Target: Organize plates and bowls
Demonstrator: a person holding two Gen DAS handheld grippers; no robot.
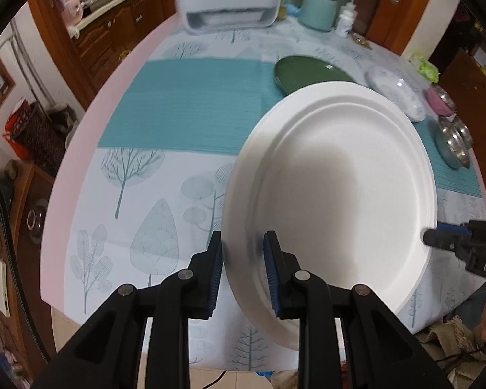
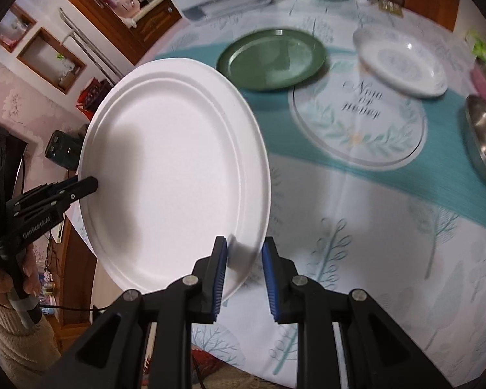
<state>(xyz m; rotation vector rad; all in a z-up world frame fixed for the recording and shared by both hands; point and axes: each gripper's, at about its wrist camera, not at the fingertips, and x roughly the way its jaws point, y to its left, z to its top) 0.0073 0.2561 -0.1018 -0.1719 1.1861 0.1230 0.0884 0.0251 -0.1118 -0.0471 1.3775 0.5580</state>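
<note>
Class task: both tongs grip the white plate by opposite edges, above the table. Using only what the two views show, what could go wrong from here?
1. Each tong, left tongs and right tongs, pinches only the thin rim of the white plate; if the hands drift apart or twist, it may bend or slip out.
2. The plate hangs tilted near the table edge, so a drop could land off the table.
3. Lowering blindly could knock the green plate or steel bowl.

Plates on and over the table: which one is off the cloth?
The plain white plate, clamped at opposite rims by the left gripper and right gripper. The green plate lies on the cloth.
</note>
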